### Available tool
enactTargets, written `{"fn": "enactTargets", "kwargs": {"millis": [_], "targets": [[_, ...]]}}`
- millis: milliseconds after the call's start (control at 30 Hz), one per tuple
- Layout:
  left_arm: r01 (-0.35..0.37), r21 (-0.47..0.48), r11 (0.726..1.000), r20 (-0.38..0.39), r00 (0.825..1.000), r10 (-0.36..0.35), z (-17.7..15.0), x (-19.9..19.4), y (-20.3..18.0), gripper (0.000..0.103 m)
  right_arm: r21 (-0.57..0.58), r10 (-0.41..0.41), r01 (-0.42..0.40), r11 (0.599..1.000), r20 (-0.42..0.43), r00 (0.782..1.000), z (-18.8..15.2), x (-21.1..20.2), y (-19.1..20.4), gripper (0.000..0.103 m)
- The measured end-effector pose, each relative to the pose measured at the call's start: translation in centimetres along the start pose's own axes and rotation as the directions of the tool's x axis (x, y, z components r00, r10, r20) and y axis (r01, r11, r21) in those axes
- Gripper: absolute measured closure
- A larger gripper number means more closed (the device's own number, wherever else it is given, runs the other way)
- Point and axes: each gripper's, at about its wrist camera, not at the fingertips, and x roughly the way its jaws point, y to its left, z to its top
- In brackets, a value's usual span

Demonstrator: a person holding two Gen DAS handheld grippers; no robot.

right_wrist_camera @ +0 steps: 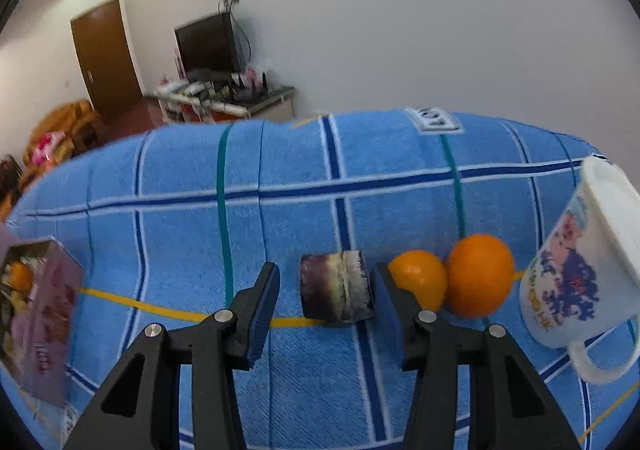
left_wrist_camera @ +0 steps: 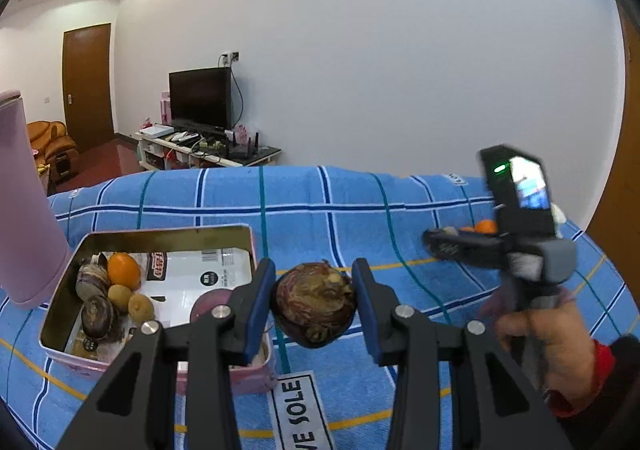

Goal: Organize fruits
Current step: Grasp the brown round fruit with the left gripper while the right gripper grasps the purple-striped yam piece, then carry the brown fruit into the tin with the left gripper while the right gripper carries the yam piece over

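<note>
My left gripper [left_wrist_camera: 314, 300] is shut on a dark purple-brown round fruit [left_wrist_camera: 314, 304] and holds it above the blue cloth, just right of a pink tin box [left_wrist_camera: 168, 234]. The tin holds an orange [left_wrist_camera: 124, 270], two kiwis [left_wrist_camera: 140, 306] and several dark fruits [left_wrist_camera: 94, 282]. My right gripper [right_wrist_camera: 326, 296] is open around a dark purple cut fruit piece [right_wrist_camera: 336, 294] lying on the cloth; its right finger is close to the piece, the left one apart. Two oranges [right_wrist_camera: 480, 276] lie just right of it. The right gripper also shows in the left wrist view [left_wrist_camera: 452, 246].
A white printed mug [right_wrist_camera: 580, 274] stands right of the oranges. A pink cylinder [left_wrist_camera: 24, 205] stands left of the tin. The tin shows at the left edge of the right wrist view [right_wrist_camera: 44, 314]. The blue checked cloth [left_wrist_camera: 320, 201] covers the table; its far edge drops off.
</note>
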Motion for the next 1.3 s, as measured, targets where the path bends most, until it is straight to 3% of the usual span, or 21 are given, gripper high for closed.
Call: {"fn": "enactTargets", "kwargs": {"millis": [100,200,300,400,600,867,1300], "targets": [[0.006,0.002,1.000,-0.001,1.000,-0.006,-0.1,-0.2,-0.1,0.062,-0.049,-0.021,0.018,0.999,-0.048,0.999,-0.2,1.1,1.3,0.054],[-0.001,0.001,1.000,-0.003,1.000,0.001,-0.1,0.1,0.0,0.062,-0.022,-0.018,0.016,1.000,-0.075,0.997,0.2,2.1,1.0,0.054],[-0.012,-0.004,1.000,-0.003,1.000,0.012,-0.1,0.2,0.2,0.062,-0.041,-0.017,0.014,0.999,-0.074,0.997,0.7,2.4,1.5,0.064],[-0.052,-0.001,0.999,0.009,0.999,0.052,-0.1,0.2,0.6,0.062,-0.070,-0.004,-0.001,0.998,-0.061,0.998,-0.1,1.6,3.6,0.064],[-0.115,-0.021,0.993,0.074,0.990,0.116,0.6,-1.1,2.6,0.062,-0.103,0.086,-0.076,0.992,0.093,0.992,-2.2,-3.7,9.0,0.064],[-0.203,-0.026,0.979,0.087,0.975,0.204,-0.5,-1.5,5.0,0.062,-0.039,0.072,-0.064,0.997,0.291,0.954,-5.4,-8.8,9.2,0.064],[-0.299,0.049,0.953,0.126,0.949,0.291,-2.5,-2.5,4.8,0.062,-0.079,0.080,-0.054,0.995,0.376,0.923,-10.2,-14.2,10.1,0.064]]}}
